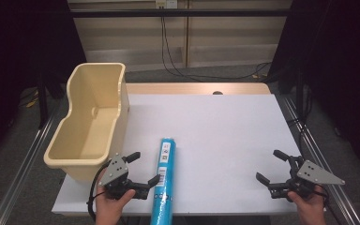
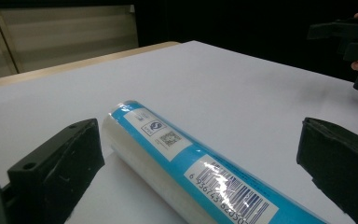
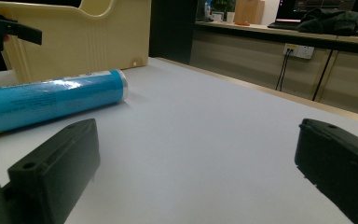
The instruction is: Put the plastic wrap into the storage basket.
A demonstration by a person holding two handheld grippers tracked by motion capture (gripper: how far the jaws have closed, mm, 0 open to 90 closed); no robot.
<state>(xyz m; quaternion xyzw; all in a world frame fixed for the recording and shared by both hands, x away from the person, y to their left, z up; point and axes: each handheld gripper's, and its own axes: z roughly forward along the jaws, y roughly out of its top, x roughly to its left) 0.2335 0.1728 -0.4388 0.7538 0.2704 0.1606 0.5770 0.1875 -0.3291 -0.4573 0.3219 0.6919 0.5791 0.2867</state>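
Note:
A blue roll (image 1: 166,180) with a white label and barcode lies lengthwise on the white tabletop (image 1: 215,126), and its near end overhangs the front edge. My left gripper (image 1: 143,168) is open right beside the roll's left side. In the left gripper view the roll (image 2: 177,158) lies between and just ahead of the wide-apart jaws of the left gripper (image 2: 200,135). My right gripper (image 1: 269,165) is open near the front right corner, holding nothing. In the right gripper view the roll (image 3: 51,100) lies far to the left of the open right gripper (image 3: 198,140).
A tall beige plastic bin (image 1: 91,119) stands at the table's left edge, just beyond the left gripper. The same bin (image 3: 84,37) rises behind the roll in the right gripper view. Cables hang from a wall socket (image 1: 165,4) behind the table.

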